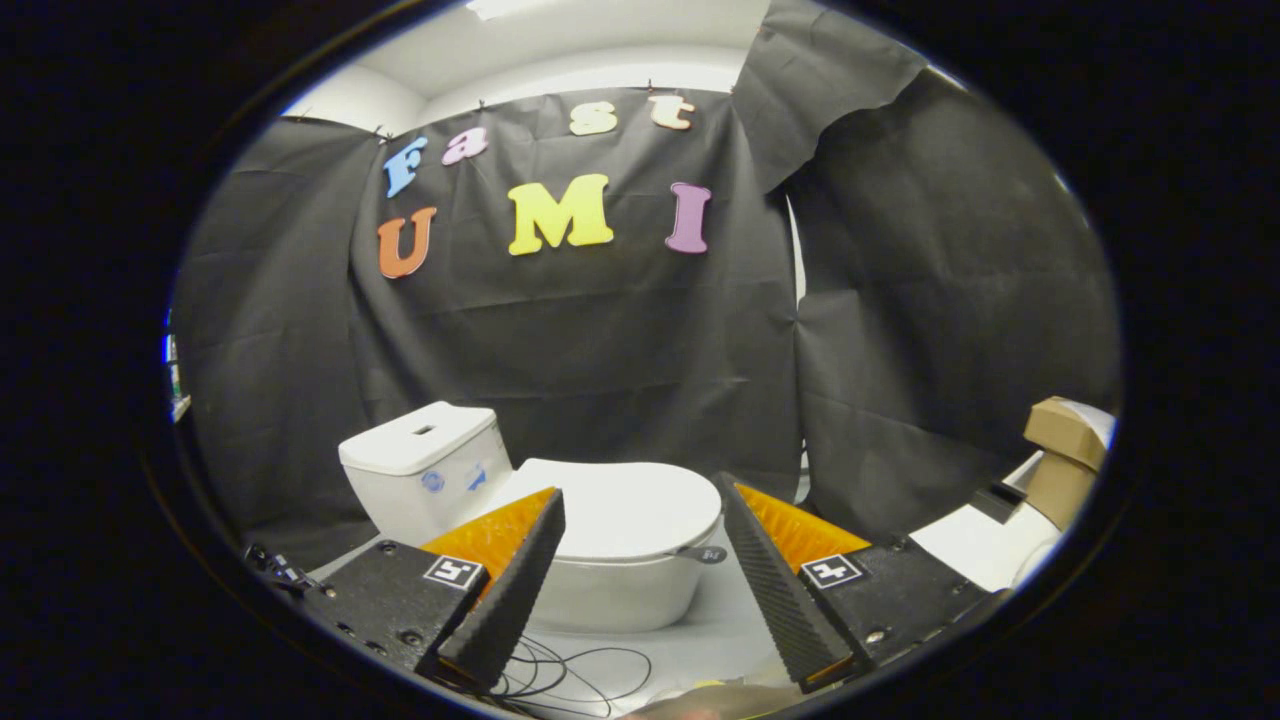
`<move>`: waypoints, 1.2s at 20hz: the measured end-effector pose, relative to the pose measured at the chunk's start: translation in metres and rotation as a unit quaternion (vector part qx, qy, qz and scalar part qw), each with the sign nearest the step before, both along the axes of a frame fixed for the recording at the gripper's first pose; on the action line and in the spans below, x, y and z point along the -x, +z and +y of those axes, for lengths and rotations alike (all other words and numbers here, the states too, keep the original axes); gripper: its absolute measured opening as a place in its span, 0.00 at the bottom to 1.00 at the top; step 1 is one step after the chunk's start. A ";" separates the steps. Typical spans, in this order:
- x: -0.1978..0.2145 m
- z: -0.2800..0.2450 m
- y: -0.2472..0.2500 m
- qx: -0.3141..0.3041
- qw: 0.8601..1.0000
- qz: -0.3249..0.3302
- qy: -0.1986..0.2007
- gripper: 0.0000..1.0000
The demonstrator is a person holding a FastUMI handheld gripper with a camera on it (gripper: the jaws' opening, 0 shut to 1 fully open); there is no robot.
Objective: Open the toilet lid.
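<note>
1. The gripper (640, 510) has its two fingers spread wide, with nothing between them and nothing touching either one.
2. Each finger (515, 590) has a ribbed inner face, and each is carried on a dark block that bears a small square black-and-white marker (453, 572) on top.
3. The toilet (560, 520) stands just beyond the fingers on a pale floor (720, 620), in front of the black cloth wall (600, 330).
4. The toilet lid (625, 505) is down, lying flat over the bowl, white and oval. It shows in the gap between the fingertips, and the left finger covers part of its near left edge in the view without pressing on it.
5. A small dark tab (705, 553) juts from the front right rim of the lid, just ahead of the right finger and apart from it.
6. The tank (425, 470) sits behind the lid to the left, with a small slot in its top.
7. On the tank's front are two small blue stickers (433, 481); whatever is printed on them is too small and blurred to read.
8. Thin dark cables (570, 670) loop on the floor below the bowl, between the finger blocks.
9. A brown cardboard box (1065, 430) rests on a white surface well off to the right.
</note>
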State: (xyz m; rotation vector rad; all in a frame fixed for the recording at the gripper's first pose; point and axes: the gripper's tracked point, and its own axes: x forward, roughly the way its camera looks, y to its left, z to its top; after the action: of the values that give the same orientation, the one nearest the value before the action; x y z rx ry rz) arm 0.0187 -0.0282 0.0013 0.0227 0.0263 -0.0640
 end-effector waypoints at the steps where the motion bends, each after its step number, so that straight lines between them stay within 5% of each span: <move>1: -0.004 0.000 -0.003 -0.002 1.000 0.003 0.000 1.00; 15: -0.092 -0.066 -0.026 -0.023 0.996 0.082 -0.024 1.00; 24: -0.143 -0.105 -0.108 -0.053 0.969 0.241 -0.022 1.00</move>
State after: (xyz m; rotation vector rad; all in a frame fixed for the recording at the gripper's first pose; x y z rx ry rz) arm 0.1620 -0.1333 -0.1064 0.1138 0.5160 -0.1115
